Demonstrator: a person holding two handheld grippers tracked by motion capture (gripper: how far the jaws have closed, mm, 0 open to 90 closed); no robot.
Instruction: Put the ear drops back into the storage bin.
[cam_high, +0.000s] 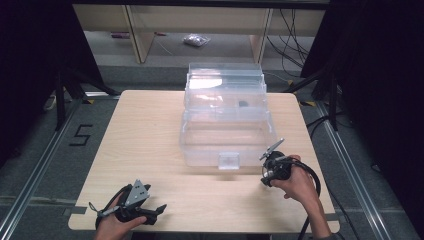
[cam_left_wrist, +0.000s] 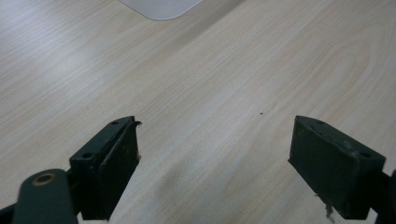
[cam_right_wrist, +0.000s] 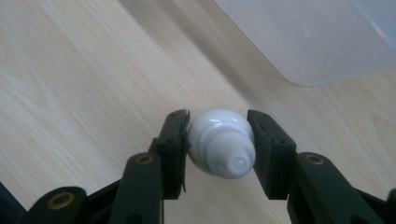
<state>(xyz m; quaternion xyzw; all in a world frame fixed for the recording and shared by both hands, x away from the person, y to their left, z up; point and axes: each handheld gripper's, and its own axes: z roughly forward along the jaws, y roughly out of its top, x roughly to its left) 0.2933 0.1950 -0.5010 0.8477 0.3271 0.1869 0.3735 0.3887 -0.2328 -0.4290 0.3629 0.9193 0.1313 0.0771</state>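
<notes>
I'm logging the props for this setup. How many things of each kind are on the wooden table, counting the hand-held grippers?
Clear plastic storage box with its lid open: 1
Small white ridged plastic bottle, clamped in the right hand-held gripper: 1
Black hand-held grippers, right one plus the left hand-held gripper: 2
Total: 4

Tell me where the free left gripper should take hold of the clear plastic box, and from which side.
Probably the small latch tab at the middle of the clear plastic box's near wall, approached from the person's side. It juts out, facing the open left gripper, while the walls look too wide to span.
</notes>
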